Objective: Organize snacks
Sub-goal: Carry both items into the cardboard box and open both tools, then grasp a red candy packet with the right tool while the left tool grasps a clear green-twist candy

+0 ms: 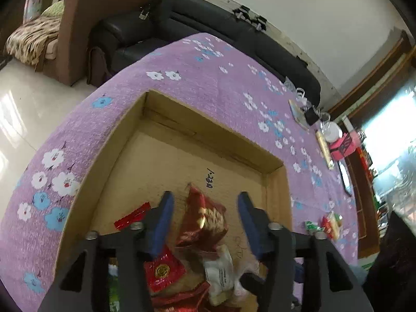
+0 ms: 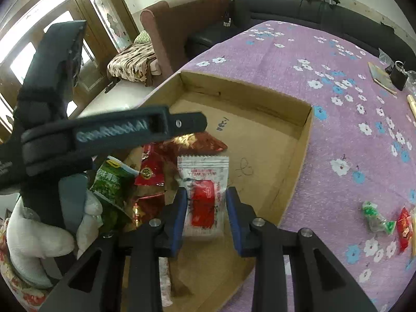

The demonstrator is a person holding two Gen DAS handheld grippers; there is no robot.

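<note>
— Pads [image 2: 179, 215] first, then: what has the right claw [image 2: 206, 192] got?

— It is narrow and closed on a white-and-red sachet [image 2: 204, 202], with a blue pad against each long edge. The sachet's long axis runs straight out along the fingers, and its far end sticks out past the tips.

— And beneath it?

— The floor of the cardboard box [image 2: 247, 98]. The sachet hangs over the near half, just right of the pile [image 2: 150, 171] of red and green packets already lying there. I'd say letting go is all that's needed, since it should land inside the walls.

— What about the left claw [image 1: 205, 202]?

— Its jaws stand well apart. A red packet [image 1: 202, 221] sits between them, but I see a gap to either pad, so nothing is gripped. The packet is blurred and points away along the fingers, over the same heap at the near end of the box. From the right wrist view you can see that claw crossing in from the left, with a gloved hand [image 2: 39, 234] round its handle.

— So what is still outside the box?

— Loose sweets [image 2: 377, 218], one green and one red, lie on the purple cloth [image 2: 338, 130]. They are to the right of the box and well apart from its wall.

— Which hand should fetch them?

— The right one, I'd judge. They lie on its side, while the left would have to cross the whole box. The green one lies slantwise, so the wrist may need to turn to take it across its narrow width.
</note>
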